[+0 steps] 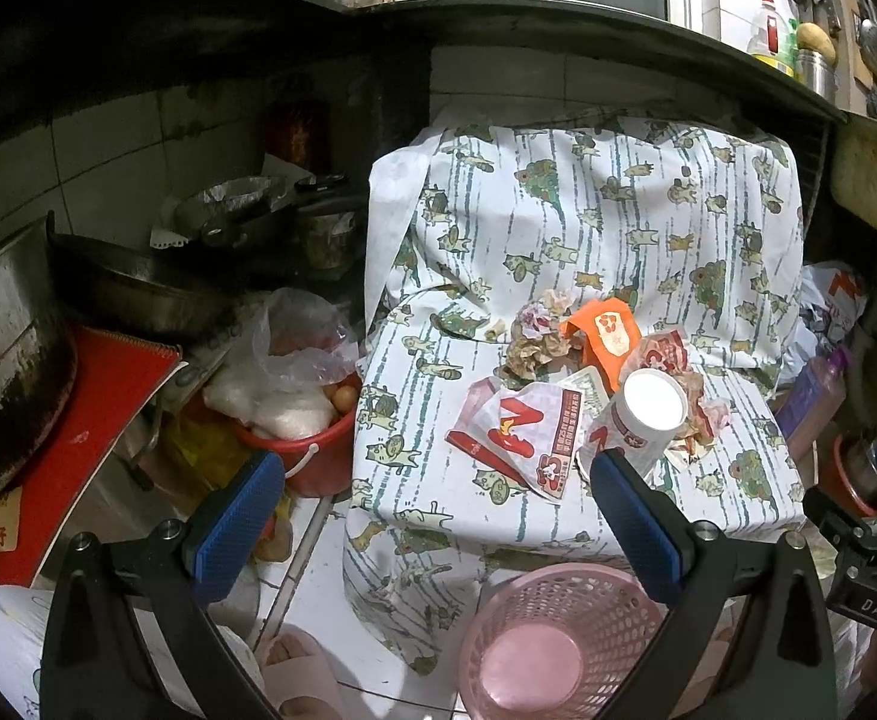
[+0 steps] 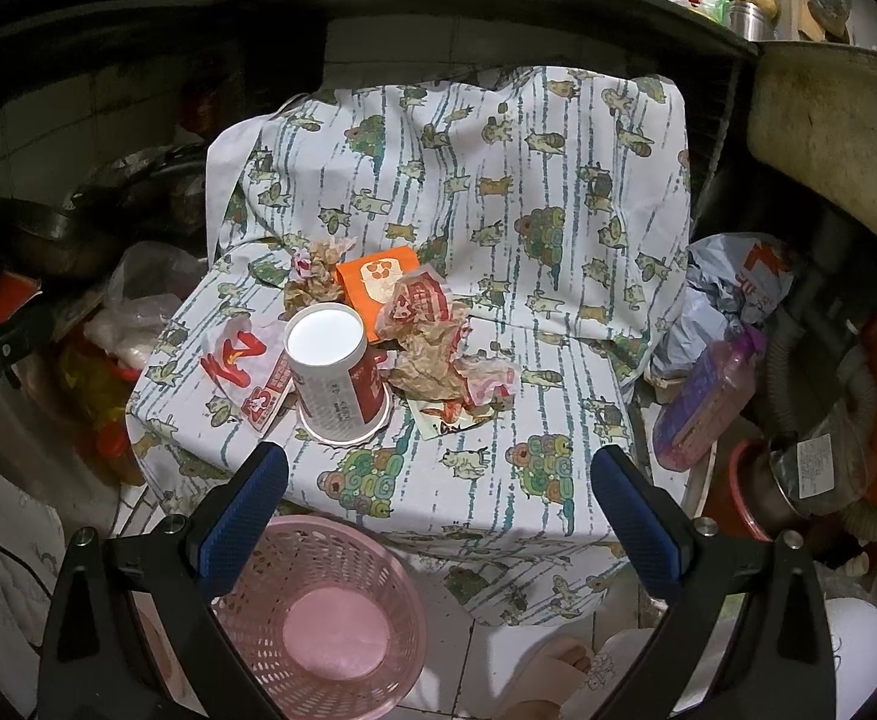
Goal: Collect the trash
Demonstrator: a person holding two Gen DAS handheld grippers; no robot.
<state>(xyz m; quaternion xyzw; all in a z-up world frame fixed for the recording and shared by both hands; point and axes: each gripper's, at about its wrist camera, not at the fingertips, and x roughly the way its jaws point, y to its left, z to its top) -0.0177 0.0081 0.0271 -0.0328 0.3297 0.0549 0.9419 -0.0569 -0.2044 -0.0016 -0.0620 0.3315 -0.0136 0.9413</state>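
Blue-padded fingers of the left gripper (image 1: 438, 516) stand wide apart, holding nothing, hovering above the near edge of a cloth-covered seat. Right gripper (image 2: 438, 510) likewise: fingers spread, nothing between them, aimed at the same surface.

Trash lies in a heap on the printed cloth (image 2: 498, 192). Upturned paper cup (image 2: 336, 372) sits at the heap's near side. At its 9 o'clock, a flat paper wrapper (image 2: 240, 366) with red lettering. At 12 o'clock, an orange carton (image 2: 378, 282). At 3 o'clock, crumpled brown paper (image 2: 432, 354). More wadded paper (image 2: 312, 270) at 11 o'clock.

Pink plastic basket (image 2: 324, 612) stands on the tiled floor just before the seat, holding nothing, under the right gripper's left finger. A slippered foot (image 2: 558, 660) shows beside it.

Room: cramped kitchen. Pots (image 1: 138, 288) and a red bucket (image 1: 318, 450) crowd the left side, dark counter edge above, purple bottle (image 2: 708, 402) on the right.
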